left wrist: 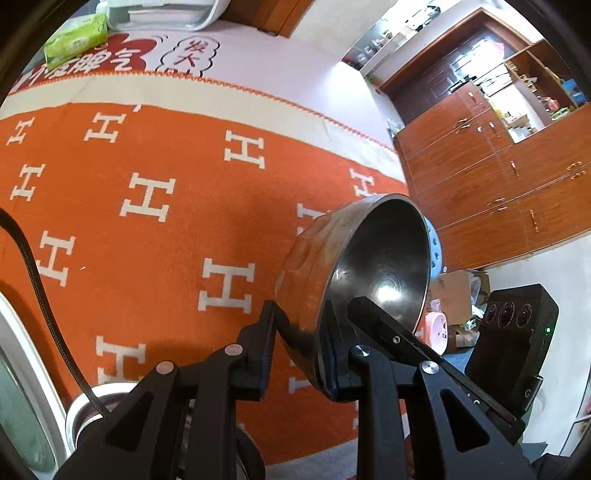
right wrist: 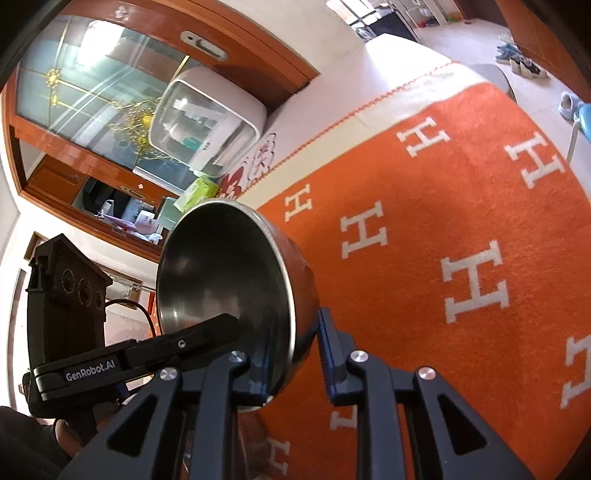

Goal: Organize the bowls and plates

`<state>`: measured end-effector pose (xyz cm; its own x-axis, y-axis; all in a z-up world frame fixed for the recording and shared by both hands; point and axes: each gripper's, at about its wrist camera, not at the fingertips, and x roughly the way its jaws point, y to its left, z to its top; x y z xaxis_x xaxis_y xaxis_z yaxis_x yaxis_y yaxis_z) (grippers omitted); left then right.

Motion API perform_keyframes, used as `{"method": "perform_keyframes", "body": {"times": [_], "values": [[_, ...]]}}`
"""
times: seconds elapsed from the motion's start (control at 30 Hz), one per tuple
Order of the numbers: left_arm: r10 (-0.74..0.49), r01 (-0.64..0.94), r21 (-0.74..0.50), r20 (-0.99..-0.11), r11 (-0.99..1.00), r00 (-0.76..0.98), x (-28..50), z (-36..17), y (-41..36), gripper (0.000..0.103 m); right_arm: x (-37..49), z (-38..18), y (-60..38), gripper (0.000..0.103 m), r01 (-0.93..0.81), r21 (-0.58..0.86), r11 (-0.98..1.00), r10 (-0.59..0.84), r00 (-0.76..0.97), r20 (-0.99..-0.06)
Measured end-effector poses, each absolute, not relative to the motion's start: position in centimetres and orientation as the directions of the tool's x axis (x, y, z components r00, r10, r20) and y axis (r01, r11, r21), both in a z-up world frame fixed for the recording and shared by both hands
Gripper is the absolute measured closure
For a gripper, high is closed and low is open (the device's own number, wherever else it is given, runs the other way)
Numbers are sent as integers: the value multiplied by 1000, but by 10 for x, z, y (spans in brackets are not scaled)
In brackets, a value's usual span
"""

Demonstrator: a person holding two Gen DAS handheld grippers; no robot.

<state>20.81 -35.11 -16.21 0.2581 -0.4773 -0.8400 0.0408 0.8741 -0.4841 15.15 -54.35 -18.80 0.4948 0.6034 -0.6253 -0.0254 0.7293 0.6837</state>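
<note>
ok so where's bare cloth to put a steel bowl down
Free: the orange cloth ahead of the steel bowl, up to its cream border. Crowded: the far edge, with the green packet and white appliance.

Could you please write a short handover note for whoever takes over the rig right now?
Left gripper: shut on the rim wall of the steel bowl.
Right gripper: shut on the bowl's rim too; it appears to be the same bowl, as each view shows the other gripper's finger inside it.
Bowl: tilted, off the orange H-pattern blanket.
Done: bowl picked up.
Left: set it where it belongs; no stack or rack is clearly in view, and no plates are visible.
</note>
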Motion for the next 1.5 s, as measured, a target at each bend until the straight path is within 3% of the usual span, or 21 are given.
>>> {"method": "perform_keyframes", "body": {"times": [0.6, 1.03, 1.5], "values": [[-491, 70, -503, -790, 861, 368, 135, -125, -318, 82, 112, -134, -509, 82, -212, 632, 746, 636, 509, -580], [-458, 55, -472, -809, 880, 368, 84, -116, -284, 80, 86, -122, -461, 80, -321, 550, 771, 636, 428, -642], [-444, 10, -459, -854, 888, 272, 55, -141, -257, 79, 65, -142, -418, 79, -320, 471, 822, 561, 317, -764]]}}
